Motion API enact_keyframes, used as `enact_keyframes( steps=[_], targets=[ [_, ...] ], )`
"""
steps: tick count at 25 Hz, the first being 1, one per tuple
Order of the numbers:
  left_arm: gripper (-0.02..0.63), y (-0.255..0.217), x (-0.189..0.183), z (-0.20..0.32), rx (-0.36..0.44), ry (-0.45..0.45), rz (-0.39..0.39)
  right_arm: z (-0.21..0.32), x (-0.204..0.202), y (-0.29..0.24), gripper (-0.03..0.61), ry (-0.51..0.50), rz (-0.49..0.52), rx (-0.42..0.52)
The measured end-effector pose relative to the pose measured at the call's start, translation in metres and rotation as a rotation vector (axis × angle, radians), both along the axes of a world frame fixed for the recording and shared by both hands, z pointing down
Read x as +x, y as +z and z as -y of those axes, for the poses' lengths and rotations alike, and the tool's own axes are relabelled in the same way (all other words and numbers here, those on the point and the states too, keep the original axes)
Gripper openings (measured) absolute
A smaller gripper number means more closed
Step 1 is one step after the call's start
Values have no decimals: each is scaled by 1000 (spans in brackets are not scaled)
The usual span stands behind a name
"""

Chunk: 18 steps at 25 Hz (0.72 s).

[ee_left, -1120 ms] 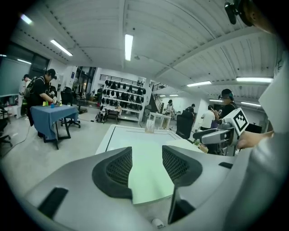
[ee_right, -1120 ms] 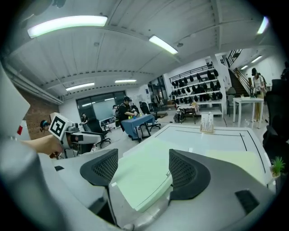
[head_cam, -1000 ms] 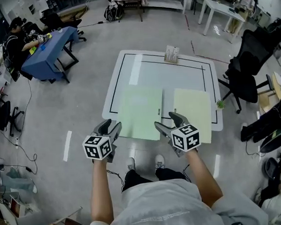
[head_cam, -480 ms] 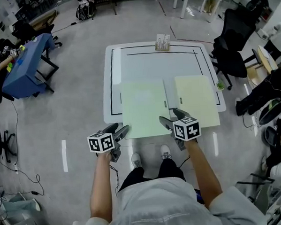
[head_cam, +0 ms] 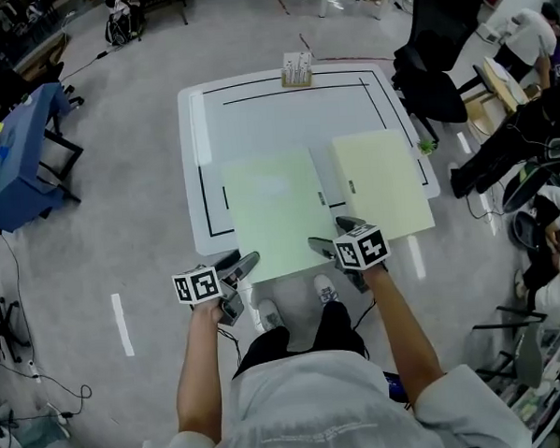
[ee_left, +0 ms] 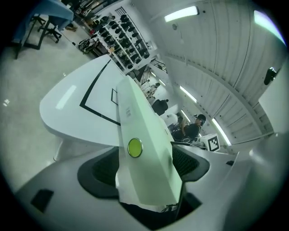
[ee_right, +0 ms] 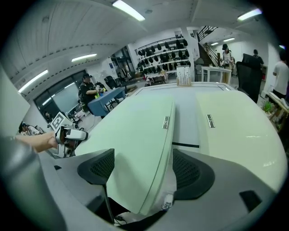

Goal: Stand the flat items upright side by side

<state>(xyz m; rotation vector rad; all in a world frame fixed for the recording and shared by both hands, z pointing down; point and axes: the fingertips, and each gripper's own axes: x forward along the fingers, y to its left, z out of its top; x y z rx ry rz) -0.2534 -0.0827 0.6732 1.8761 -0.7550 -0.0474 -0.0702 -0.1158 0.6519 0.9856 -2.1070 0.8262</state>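
Presently, task state: not begun in any visible result. Two pale green folders lie flat on the white table (head_cam: pixel 284 115), side by side and just apart: the left folder (head_cam: pixel 275 209), whose near edge overhangs the table's front rim, and the right folder (head_cam: pixel 381 180), flat and untouched. Neither stands upright. A small rack (head_cam: pixel 297 69) sits at the table's far edge, well apart from both. Left gripper (head_cam: pixel 237 265): at the near left corner of the left folder, jaws spread, with that corner and its round snap button (ee_left: pixel 134 147) lying between them; the pads do not appear clamped on it. Right gripper (head_cam: pixel 327 236): at the near right corner of the same folder, jaws likewise spread, with the folder's edge between them and unclasped as far as its own view shows. Remaining, by judgement: close on the left folder, raise it on edge, then do the same for the right folder and set the two beside each other. Not determinable: whether either pad touches the folder's underside; what the folders contain; whether the rack's slots are free; the print on the small labels (ee_right: pixel 166 122) near the folders' edges. The folder's near edge is partly covered by the grippers in the head view.
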Motion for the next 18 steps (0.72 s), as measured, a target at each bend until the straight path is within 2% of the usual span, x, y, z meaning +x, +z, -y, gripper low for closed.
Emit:
enact_keyframes(
  steps=[7,11,18],
  targets=[
    [377,9,16,2,-41,58,-124,2,-5,13,405,-2,68,-85],
    [376,11,27,7,-37,113,-156,5,-6,21,417,-6,81,-118],
    [374,14,29,6,-47,134,-175,4,-4,27,422,-2,84,-155]
  ],
)
